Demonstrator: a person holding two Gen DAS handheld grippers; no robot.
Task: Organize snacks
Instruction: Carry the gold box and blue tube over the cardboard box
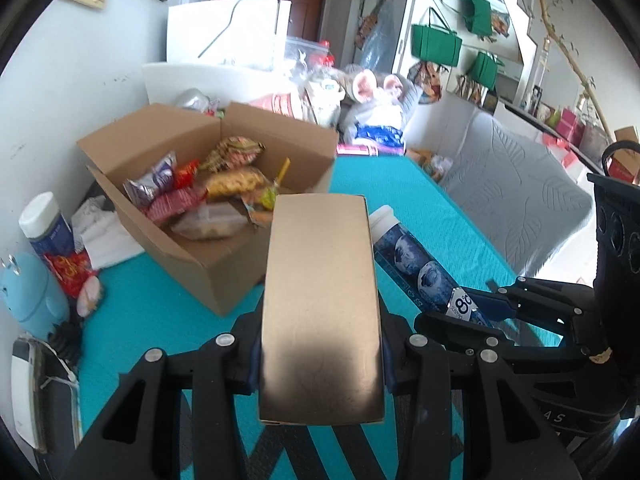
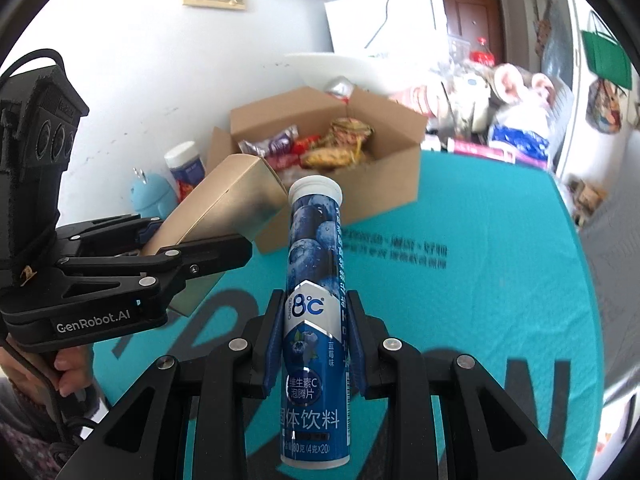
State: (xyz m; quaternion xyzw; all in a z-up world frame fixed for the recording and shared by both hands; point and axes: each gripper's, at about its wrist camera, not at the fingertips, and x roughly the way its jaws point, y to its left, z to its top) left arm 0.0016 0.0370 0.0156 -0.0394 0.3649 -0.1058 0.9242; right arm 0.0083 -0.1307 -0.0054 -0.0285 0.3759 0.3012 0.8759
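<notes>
My left gripper point(image 1: 320, 360) is shut on a flat gold box point(image 1: 320, 304), held above the teal table point(image 1: 440, 208). The same gold box point(image 2: 224, 216) shows at the left of the right wrist view, in the left gripper point(image 2: 192, 248). My right gripper point(image 2: 314, 344) is shut on a blue tube point(image 2: 314, 280) with a white cap and blueberry print. That blue tube point(image 1: 416, 260) lies just right of the gold box in the left wrist view, with the right gripper point(image 1: 492, 312) around it. An open cardboard box point(image 1: 192, 184) holding several snack packs stands ahead; the cardboard box point(image 2: 340, 160) is also beyond the tube.
Left of the cardboard box stand a white-capped jar point(image 1: 44, 224), a light blue figure point(image 1: 32, 300) and red wrappers. A pile of bags and a plush toy point(image 1: 372, 92) crowds the far table end. A grey mattress point(image 1: 520, 184) lies to the right. A hand point(image 2: 68, 364) grips the left handle.
</notes>
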